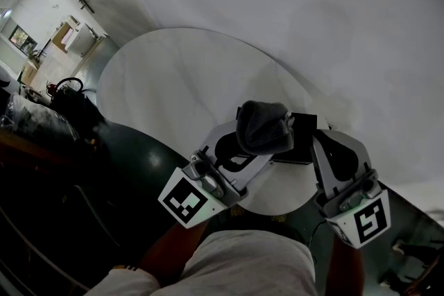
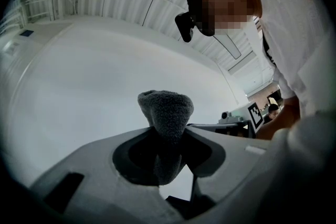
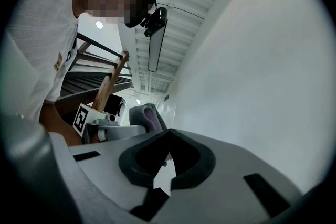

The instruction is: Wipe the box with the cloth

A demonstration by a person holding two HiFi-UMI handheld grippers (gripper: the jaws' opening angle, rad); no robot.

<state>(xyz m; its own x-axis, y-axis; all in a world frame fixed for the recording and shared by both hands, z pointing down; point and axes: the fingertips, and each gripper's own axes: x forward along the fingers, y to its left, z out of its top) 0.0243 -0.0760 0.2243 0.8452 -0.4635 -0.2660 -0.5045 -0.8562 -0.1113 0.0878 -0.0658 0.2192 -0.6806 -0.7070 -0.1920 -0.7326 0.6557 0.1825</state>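
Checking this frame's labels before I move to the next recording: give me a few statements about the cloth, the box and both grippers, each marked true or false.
1. The left gripper is shut on the grey cloth. True.
2. The right gripper has its jaws wide apart. False: they are together, and nothing shows between them.
3. A dark box lies on the round white table between the two grippers. True.
4. The cloth lies spread flat on the table. False: it is bunched up in the left gripper, beside the box.
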